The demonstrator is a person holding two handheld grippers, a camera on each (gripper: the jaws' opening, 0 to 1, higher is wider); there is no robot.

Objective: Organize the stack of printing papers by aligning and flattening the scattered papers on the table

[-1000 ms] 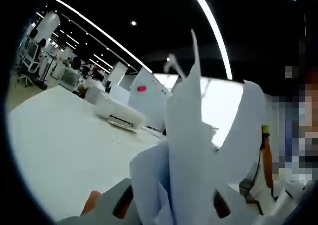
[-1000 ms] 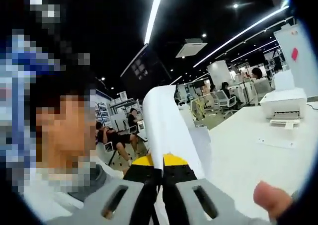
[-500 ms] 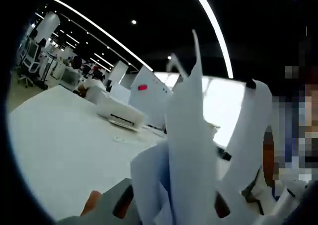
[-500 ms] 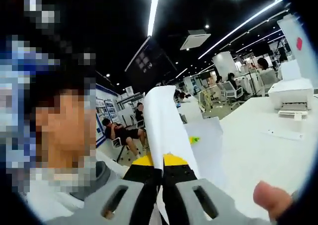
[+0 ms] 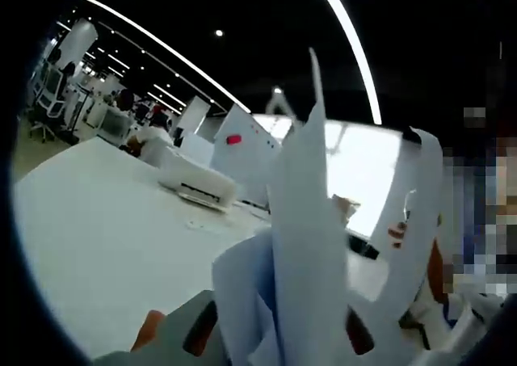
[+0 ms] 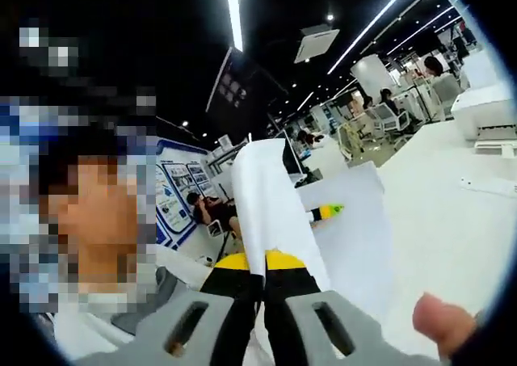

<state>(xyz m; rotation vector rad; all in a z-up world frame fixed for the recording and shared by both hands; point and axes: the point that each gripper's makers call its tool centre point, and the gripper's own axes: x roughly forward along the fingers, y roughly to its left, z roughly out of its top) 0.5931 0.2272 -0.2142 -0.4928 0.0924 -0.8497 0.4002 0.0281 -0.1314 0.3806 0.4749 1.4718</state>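
Two grippers grasp papers (image 5: pixel 311 245) upright above table (image 5: pixel 97 245): left gripper (image 5: pixel 275 346) clenched on crumpled sheets, right gripper (image 6: pixel 264 289) clenched on sheet edge (image 6: pixel 271 204). Advice: lower edges onto table, tap square, avoid creasing.

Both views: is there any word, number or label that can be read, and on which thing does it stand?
None can be read.
Wall posters: print too small and blurred.
Dark hanging sign: pale marks, not legible.
White board: a red patch, with no legible text.
Papers in the left gripper, paper in the right gripper, printer: no print visible.
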